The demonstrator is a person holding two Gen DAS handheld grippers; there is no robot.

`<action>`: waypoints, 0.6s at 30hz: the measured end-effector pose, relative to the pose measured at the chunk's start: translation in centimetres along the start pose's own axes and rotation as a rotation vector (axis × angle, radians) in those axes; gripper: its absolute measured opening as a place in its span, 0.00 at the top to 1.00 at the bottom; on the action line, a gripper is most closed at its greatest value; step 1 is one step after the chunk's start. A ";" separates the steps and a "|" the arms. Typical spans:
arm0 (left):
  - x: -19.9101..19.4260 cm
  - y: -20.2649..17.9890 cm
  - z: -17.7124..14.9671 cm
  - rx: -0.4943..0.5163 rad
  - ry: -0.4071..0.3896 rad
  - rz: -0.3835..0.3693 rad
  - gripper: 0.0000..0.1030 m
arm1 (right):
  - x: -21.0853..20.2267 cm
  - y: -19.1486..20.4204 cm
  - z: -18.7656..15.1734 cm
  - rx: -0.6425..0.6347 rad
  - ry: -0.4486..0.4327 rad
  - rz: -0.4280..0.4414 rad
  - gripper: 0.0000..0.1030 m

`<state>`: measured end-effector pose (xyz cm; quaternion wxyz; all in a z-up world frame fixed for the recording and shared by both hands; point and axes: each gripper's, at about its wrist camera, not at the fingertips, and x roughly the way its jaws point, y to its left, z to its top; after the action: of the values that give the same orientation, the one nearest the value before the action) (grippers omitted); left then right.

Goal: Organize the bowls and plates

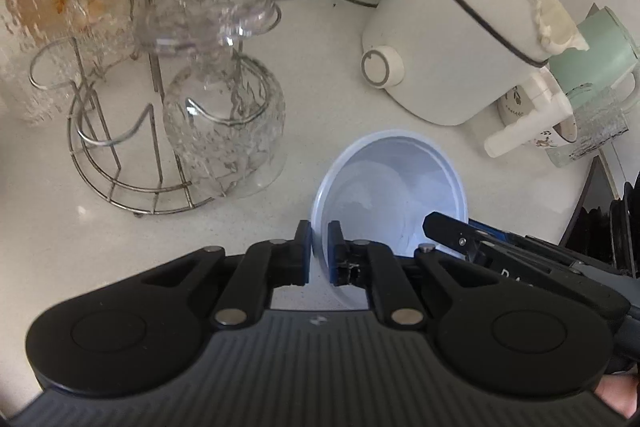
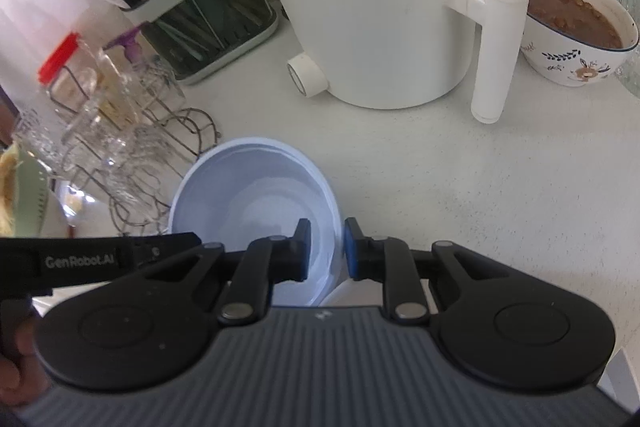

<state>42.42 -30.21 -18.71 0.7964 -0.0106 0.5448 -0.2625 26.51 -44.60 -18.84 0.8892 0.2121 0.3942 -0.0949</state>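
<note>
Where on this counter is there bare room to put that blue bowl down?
Bare counter lies right of the blue bowl, in front of the white appliance. A smaller patch lies between it and the glass rack. The back and left are crowded.

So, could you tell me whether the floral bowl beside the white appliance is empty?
No, the floral bowl holds a brown food.

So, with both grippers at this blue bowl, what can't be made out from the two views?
- Blue bowl near rim and underside: both views, hidden by the gripper bodies.
- Right gripper pad contact on the wall: a gap seems to show, not settled.
- Dark ribbed items: left wrist view, cut by the right edge.
- Glasses on the rack: right wrist view, blurred.
</note>
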 end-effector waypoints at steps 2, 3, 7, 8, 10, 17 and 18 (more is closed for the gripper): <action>-0.7 -0.1 0.1 0.004 -0.004 0.001 0.91 | -0.6 0.3 0.1 0.000 -0.012 0.005 0.80; -1.0 -0.1 0.1 0.002 -0.005 0.001 0.91 | -1.0 0.4 0.1 0.001 -0.020 0.007 0.80; -2.8 0.4 -0.1 -0.028 -0.002 -0.021 0.91 | -2.4 0.9 0.4 0.010 -0.037 0.021 0.80; -3.3 0.4 -0.2 -0.019 -0.006 -0.020 0.91 | -2.8 1.1 0.4 0.010 -0.042 0.026 0.80; -4.1 0.2 -0.4 -0.006 -0.010 -0.020 0.91 | -3.6 1.2 0.4 0.014 -0.051 0.035 0.80; -7.2 0.1 -1.5 -0.014 -0.035 -0.048 0.91 | -7.3 2.6 0.3 0.003 -0.102 0.030 0.79; -7.8 0.1 -1.7 -0.017 -0.041 -0.053 0.91 | -7.9 2.7 0.1 -0.001 -0.109 0.031 0.79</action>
<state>38.88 -26.36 -12.71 0.8000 -0.0369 0.5301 -0.2786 22.19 -42.22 -12.04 0.9109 0.2123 0.3417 -0.0922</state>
